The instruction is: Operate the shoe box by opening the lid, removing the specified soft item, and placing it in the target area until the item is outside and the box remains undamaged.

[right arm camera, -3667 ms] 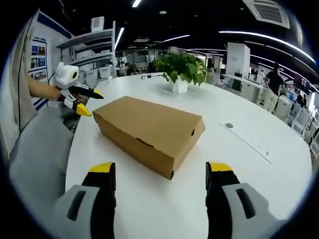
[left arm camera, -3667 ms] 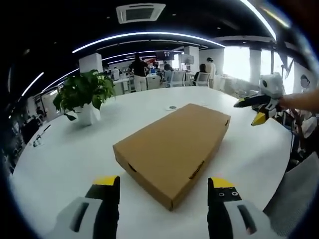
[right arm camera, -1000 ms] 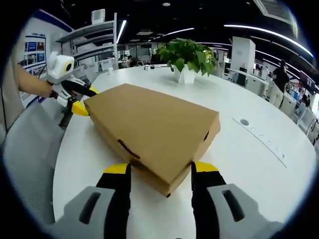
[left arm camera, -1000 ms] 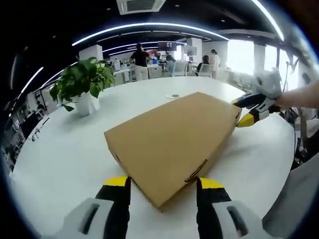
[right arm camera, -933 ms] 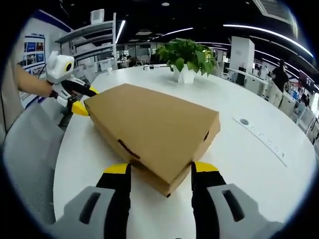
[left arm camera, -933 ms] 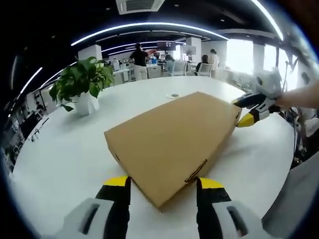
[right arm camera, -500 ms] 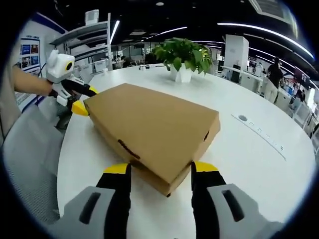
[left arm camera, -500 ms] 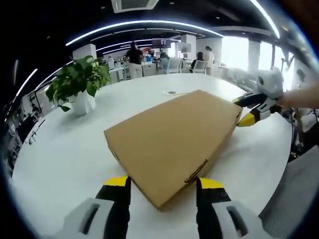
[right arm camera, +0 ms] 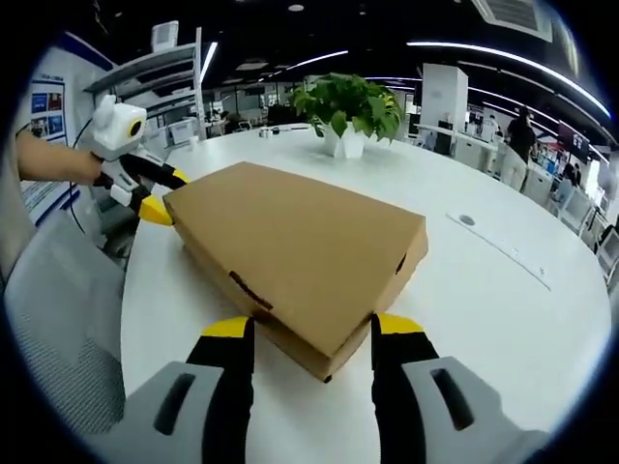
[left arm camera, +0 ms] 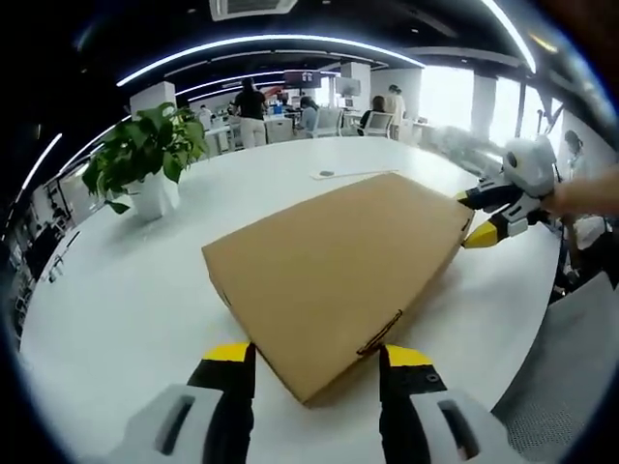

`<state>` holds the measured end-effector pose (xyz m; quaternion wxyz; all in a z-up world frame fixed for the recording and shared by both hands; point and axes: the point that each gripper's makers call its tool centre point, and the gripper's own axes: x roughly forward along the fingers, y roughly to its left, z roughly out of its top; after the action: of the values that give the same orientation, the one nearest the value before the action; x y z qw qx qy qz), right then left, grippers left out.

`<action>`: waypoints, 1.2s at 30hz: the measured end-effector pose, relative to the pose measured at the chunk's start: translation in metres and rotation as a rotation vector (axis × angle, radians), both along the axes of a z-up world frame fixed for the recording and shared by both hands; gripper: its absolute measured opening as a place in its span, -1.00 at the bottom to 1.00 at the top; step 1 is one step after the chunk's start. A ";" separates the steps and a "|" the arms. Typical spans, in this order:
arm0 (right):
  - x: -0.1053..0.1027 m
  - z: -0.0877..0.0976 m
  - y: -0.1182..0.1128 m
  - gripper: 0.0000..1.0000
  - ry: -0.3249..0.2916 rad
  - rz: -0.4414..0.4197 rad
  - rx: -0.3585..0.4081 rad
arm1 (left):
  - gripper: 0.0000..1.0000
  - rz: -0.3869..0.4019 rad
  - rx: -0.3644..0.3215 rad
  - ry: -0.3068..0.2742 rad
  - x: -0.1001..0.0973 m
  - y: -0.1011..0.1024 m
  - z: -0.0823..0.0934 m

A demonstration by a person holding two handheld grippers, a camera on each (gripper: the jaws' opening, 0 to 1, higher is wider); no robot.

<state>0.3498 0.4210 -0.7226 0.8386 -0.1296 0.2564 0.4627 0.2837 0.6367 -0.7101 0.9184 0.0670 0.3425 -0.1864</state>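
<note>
While claws clamp shoe box [left arm camera: 338, 275] corners, potted plant [left arm camera: 145, 166] stands behind.

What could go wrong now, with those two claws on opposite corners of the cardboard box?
Squeezing could crush or tear the box corners, since each gripper, left and right, straddles one. The box sits near the table edge beside the chair, so a pull might slide it off. The lid might lift unevenly.
</note>
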 end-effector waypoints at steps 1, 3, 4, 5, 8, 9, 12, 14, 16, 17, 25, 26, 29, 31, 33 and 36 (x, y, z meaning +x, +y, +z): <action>-0.001 0.000 0.000 -0.11 0.001 -0.003 0.001 | 0.02 -0.004 0.001 0.001 -0.001 0.001 0.000; -0.006 0.000 0.002 -0.11 0.003 -0.014 0.005 | 0.02 -0.015 0.003 0.007 -0.002 0.002 0.000; -0.007 0.000 0.002 -0.11 0.005 -0.018 0.006 | 0.02 -0.022 0.005 0.010 -0.003 0.003 0.000; -0.008 0.001 0.003 -0.11 0.005 -0.021 0.006 | 0.02 -0.028 0.006 0.013 -0.003 0.004 0.000; -0.015 0.001 0.005 -0.12 0.013 -0.037 0.009 | 0.02 -0.047 0.012 0.020 -0.005 0.007 0.000; -0.016 0.001 0.006 -0.12 0.016 -0.043 0.010 | 0.02 -0.053 0.013 0.021 -0.006 0.008 -0.001; -0.022 0.001 0.008 -0.12 0.019 -0.057 0.010 | 0.02 -0.068 0.016 0.026 -0.008 0.010 -0.001; -0.026 0.001 0.009 -0.12 0.023 -0.066 0.010 | 0.02 -0.077 0.017 0.030 -0.008 0.012 -0.001; -0.030 0.001 0.010 -0.13 0.025 -0.071 0.009 | 0.02 -0.092 0.021 0.036 -0.010 0.014 -0.001; -0.033 0.001 0.010 -0.13 0.024 -0.073 0.006 | 0.02 -0.098 0.023 0.039 -0.010 0.014 -0.002; -0.049 0.000 0.011 -0.18 0.026 -0.078 -0.014 | 0.02 -0.159 0.034 0.058 -0.014 0.020 -0.001; -0.052 0.000 0.011 -0.19 0.026 -0.079 -0.014 | 0.02 -0.164 0.035 0.061 -0.015 0.020 -0.001; -0.057 0.000 0.012 -0.20 0.031 -0.087 -0.011 | 0.02 -0.186 0.041 0.069 -0.016 0.023 -0.002; -0.062 0.001 0.013 -0.20 0.039 -0.099 -0.005 | 0.02 -0.195 0.043 0.070 -0.017 0.023 -0.002; -0.067 0.000 0.014 -0.21 0.035 -0.101 -0.006 | 0.02 -0.210 0.046 0.075 -0.018 0.025 -0.002; -0.073 0.000 0.016 -0.23 0.031 -0.102 -0.008 | 0.02 -0.224 0.048 0.080 -0.020 0.027 -0.002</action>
<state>0.2770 0.4365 -0.7221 0.8565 -0.1128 0.2774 0.4204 0.2637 0.6638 -0.7119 0.8755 0.1194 0.3737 -0.2823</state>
